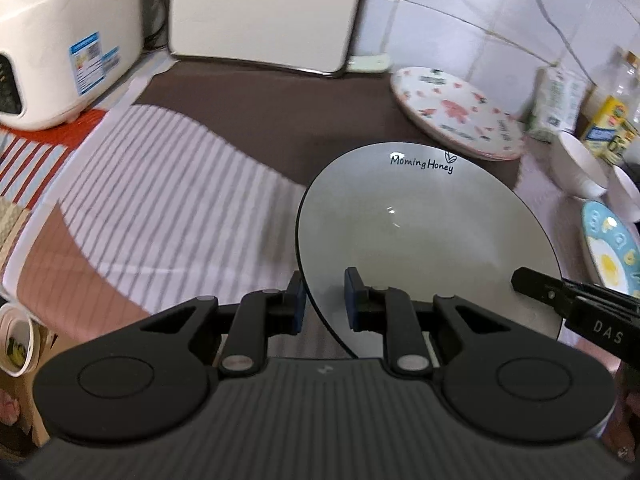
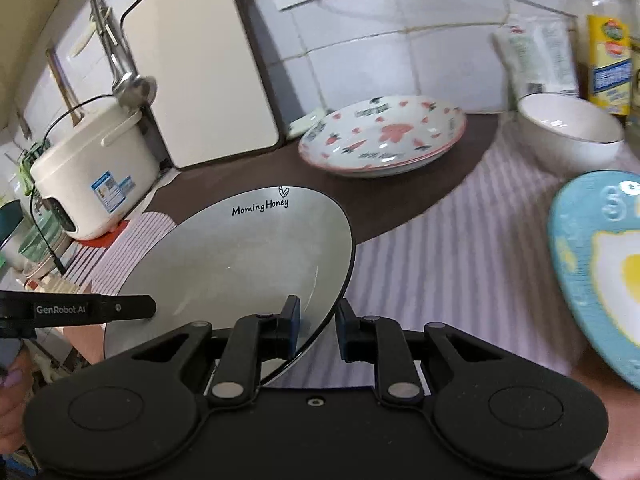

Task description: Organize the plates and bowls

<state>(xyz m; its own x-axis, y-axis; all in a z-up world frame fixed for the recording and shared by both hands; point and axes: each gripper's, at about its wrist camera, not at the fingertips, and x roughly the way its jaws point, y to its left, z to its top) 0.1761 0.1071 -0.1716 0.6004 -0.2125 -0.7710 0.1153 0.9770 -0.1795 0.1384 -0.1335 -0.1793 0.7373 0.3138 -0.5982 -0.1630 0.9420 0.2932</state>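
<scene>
A grey plate (image 1: 420, 240) with a dark rim and the words "Morning Honey" is held between both grippers over the striped mat (image 1: 160, 208). My left gripper (image 1: 325, 304) is shut on its left rim. My right gripper (image 2: 318, 326) is shut on its right rim, with the plate (image 2: 248, 264) spreading to the left. Each wrist view shows a finger of the other gripper at the plate's opposite edge. A pink-patterned plate (image 2: 384, 136) sits behind, a white bowl (image 2: 568, 132) at the back right, and a blue egg-print plate (image 2: 600, 272) at the right.
A white rice cooker (image 1: 60, 52) stands at the back left and a pale cutting board (image 1: 264, 12) leans on the tiled wall. A white bag (image 2: 536, 56) and an oil bottle (image 2: 608, 60) crowd the back right corner. A hand (image 2: 12, 380) shows at the lower left.
</scene>
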